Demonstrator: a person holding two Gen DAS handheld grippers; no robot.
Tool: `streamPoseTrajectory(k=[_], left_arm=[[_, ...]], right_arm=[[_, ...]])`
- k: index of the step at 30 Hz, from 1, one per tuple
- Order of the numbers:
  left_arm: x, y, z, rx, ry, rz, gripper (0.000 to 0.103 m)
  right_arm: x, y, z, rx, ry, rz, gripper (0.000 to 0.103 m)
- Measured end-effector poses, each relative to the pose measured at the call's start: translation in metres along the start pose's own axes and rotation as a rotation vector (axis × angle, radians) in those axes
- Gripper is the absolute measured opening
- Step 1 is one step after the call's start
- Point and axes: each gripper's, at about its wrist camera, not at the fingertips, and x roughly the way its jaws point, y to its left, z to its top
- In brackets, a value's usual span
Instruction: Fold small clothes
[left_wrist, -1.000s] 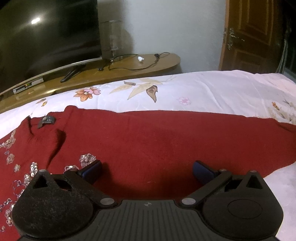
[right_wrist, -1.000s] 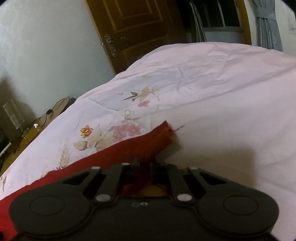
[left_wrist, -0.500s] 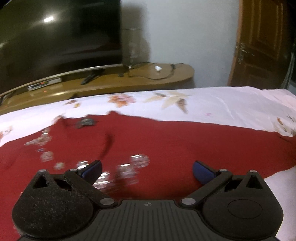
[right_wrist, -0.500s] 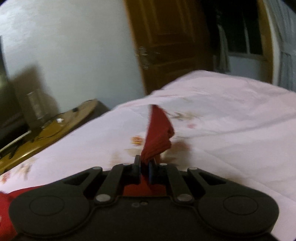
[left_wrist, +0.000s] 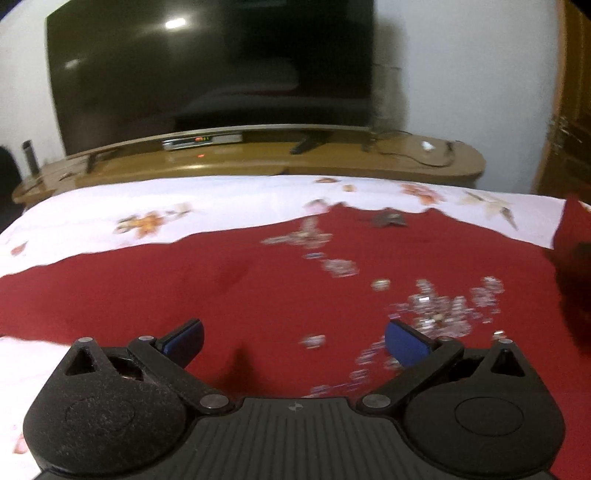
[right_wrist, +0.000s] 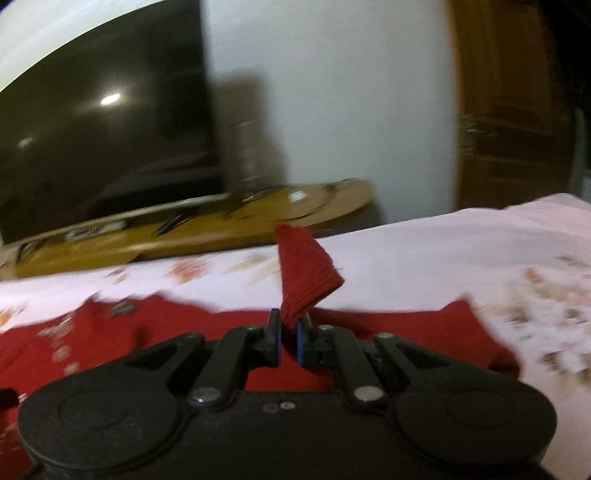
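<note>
The right gripper (right_wrist: 289, 341) is pinching a red cuff (right_wrist: 306, 273); the sweater's body (left_wrist: 258, 295) is spreading toward its ten o'clock, lengthwise across the bed, beneath the wide-open left gripper (left_wrist: 293, 341).

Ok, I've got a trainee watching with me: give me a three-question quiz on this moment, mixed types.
1. True or false: the right gripper is shut on the ribbed sleeve cuff of the red sweater.
2. Multiple choice: the left gripper is
A. shut on the collar
B. open above the sweater, holding nothing
C. shut on the bedsheet
3. Fill in: beyond the floral bedsheet, a dark ___ stands on the wooden stand.

Key
1. True: the cuff sticks up from between the closed pads.
2. B: its blue pads stand wide apart over the sequined front.
3. Television.
</note>
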Motion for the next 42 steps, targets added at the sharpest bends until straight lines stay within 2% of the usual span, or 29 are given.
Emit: streamPoseTrajectory(k=[3,9,10,12,13,15,17,18,20,25,28,29,30,32,36,39,42], left_arm=[[0.002,0.019,-0.005,-0.014,0.008,0.001,0.103],[0.0,0.031,-0.016,-0.039,0.01,-0.023,0.103],[0.0,0.03,-0.017,-0.039,0.006,-0.023,0.103],[-0.001,0.026,-0.015,-0.04,0.002,-0.04,0.103],[-0.001,0.022,-0.014,-0.038,0.0,-0.055,0.103],[0.001,0.013,-0.009,-0.054,0.004,-0.134,0.103],[0.009,-0.003,-0.003,-0.078,0.033,-0.21,0.101],[0.013,-0.013,-0.001,-0.082,0.043,-0.237,0.08],[0.027,-0.035,0.002,-0.077,0.096,-0.286,0.059],[0.057,-0.076,0.005,-0.121,0.173,-0.375,0.059],[0.066,-0.088,0.006,-0.128,0.171,-0.388,0.058],[0.068,-0.091,0.007,-0.131,0.17,-0.393,0.041],[0.069,-0.093,0.008,-0.119,0.17,-0.379,0.001],[0.073,-0.093,0.011,-0.126,0.182,-0.4,0.003],[0.053,-0.079,0.025,-0.126,0.089,-0.406,0.003],[0.039,-0.056,0.035,-0.124,0.04,-0.401,0.003],[0.036,-0.025,0.04,-0.141,0.03,-0.388,0.003]], right_arm=[[0.011,0.037,-0.012,-0.032,0.042,0.059,0.008],[0.022,0.082,-0.035,-0.117,0.109,0.16,0.01],[0.026,0.09,-0.039,-0.14,0.139,0.188,0.012],[0.025,0.099,-0.051,-0.165,0.188,0.249,0.023],[0.019,0.1,-0.051,-0.18,0.174,0.26,0.026],[0.0,0.091,-0.048,-0.155,0.131,0.273,0.042],[-0.017,0.072,-0.04,-0.105,0.086,0.269,0.045],[-0.023,0.062,-0.038,-0.084,0.079,0.249,0.045],[-0.033,0.036,-0.035,-0.037,0.079,0.212,0.044],[-0.053,-0.014,-0.038,0.023,0.075,0.12,0.044],[-0.057,-0.039,-0.045,0.044,0.081,0.069,0.044],[-0.053,-0.045,-0.047,0.055,0.083,0.056,0.044],[-0.054,-0.053,-0.049,0.07,0.09,0.04,0.044],[-0.052,-0.064,-0.053,0.097,0.102,0.02,0.044],[-0.042,-0.071,-0.057,0.129,0.123,0.019,0.044],[-0.039,-0.067,-0.056,0.122,0.134,0.045,0.045],[-0.032,-0.058,-0.055,0.108,0.147,0.058,0.048]])
